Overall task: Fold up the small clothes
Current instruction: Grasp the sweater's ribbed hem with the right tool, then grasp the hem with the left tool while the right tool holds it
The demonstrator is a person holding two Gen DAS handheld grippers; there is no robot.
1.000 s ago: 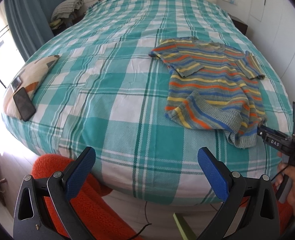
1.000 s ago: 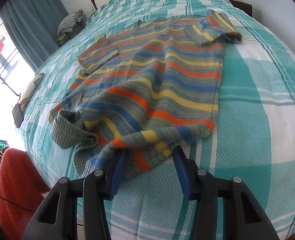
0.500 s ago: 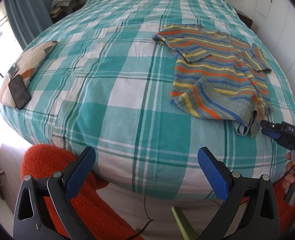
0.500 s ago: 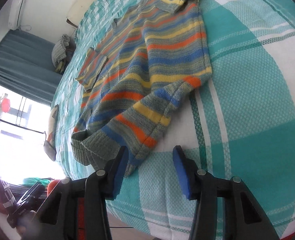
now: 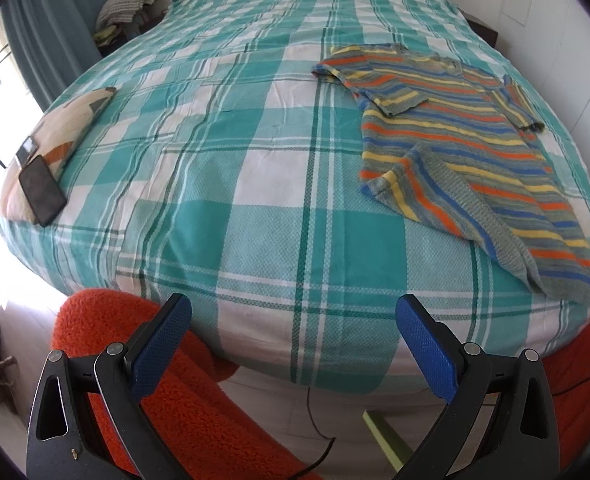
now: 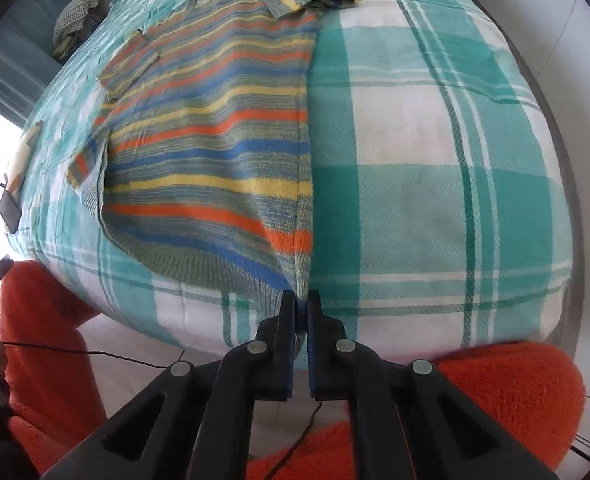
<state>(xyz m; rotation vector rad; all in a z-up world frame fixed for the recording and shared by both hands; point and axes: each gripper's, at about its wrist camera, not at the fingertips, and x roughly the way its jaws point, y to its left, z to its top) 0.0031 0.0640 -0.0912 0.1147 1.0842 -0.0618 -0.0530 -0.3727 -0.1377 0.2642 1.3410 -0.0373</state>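
The right gripper (image 6: 302,306) is pinching its 2 fingers tight on the bottom hem corner of the striped sweater (image 6: 215,128), right at the near edge of the bed (image 6: 435,168). The hem corner is hanging slightly over that edge. The left gripper (image 5: 293,322) is holding its 2 blue-padded fingers (image 5: 163,344) wide apart with nothing between them, hovering off the near edge of the bed, well apart from the sweater (image 5: 467,148).

The sweater is lying flat on the right half of the checked bedspread (image 5: 255,160), collar toward the far edge, with its left hem corner folded over. A phone (image 5: 41,190) is resting on a cushion (image 5: 61,136) at the bed's left edge. An orange rug (image 5: 183,400) is lying on the floor below the near edge.
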